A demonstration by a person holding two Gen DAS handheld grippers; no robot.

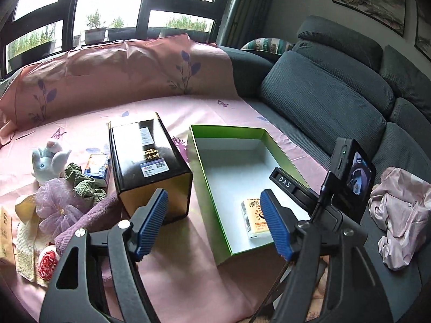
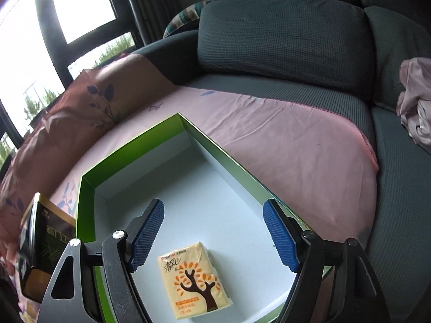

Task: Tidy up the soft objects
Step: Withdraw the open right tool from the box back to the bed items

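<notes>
Right wrist view: right gripper (image 2: 212,235) fingers spread, empty, above tissue pack (image 2: 194,278) lying inside green box (image 2: 89,188); left gripper (image 1: 215,223) fingers spread too; likely next: fetch plush toy (image 1: 48,165) from pile

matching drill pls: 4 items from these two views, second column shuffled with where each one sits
1. tissue pack
2. plush elephant
3. black tin
4. crumpled pink cloth

A. on the grey sofa seat, off the pink sheet
B. standing just left of the green box
C. inside the green box, on its white floor
D. in the pile of soft things at far left

Pairs: 1-C, 2-D, 3-B, 4-A
</notes>
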